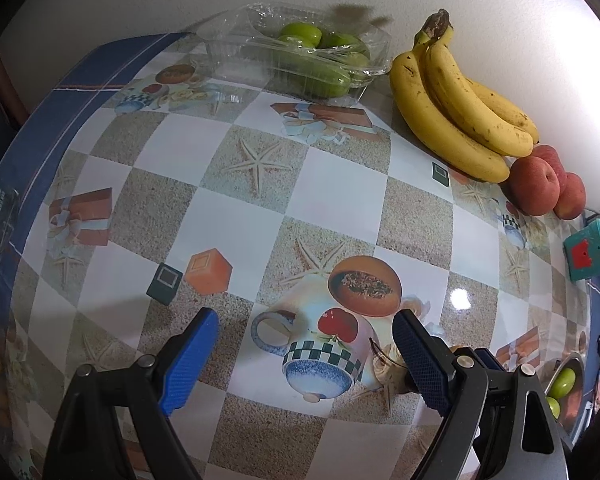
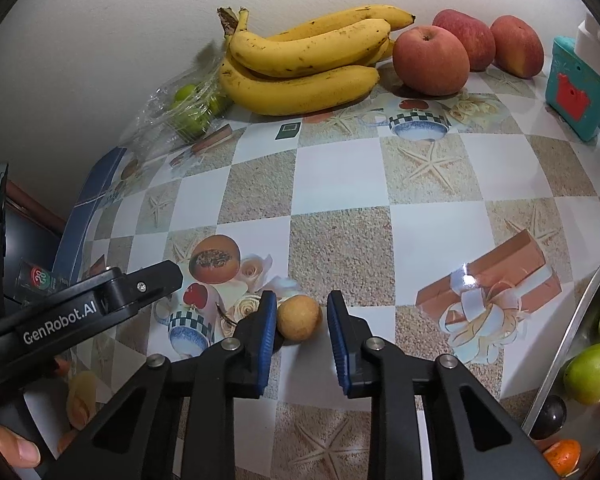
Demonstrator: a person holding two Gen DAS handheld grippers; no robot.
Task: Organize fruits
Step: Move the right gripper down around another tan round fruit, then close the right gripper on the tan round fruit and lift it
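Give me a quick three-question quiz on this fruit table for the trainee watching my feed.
1. True or false: the bananas lie in the metal tray.
2. How many red apples stand next to the bananas by the wall?
3. What sits between the pads of the right tongs? A: a longan. B: a green plum. C: an orange.

Key: 1 false, they lie on the tablecloth by the wall. 2 three. 3 A.
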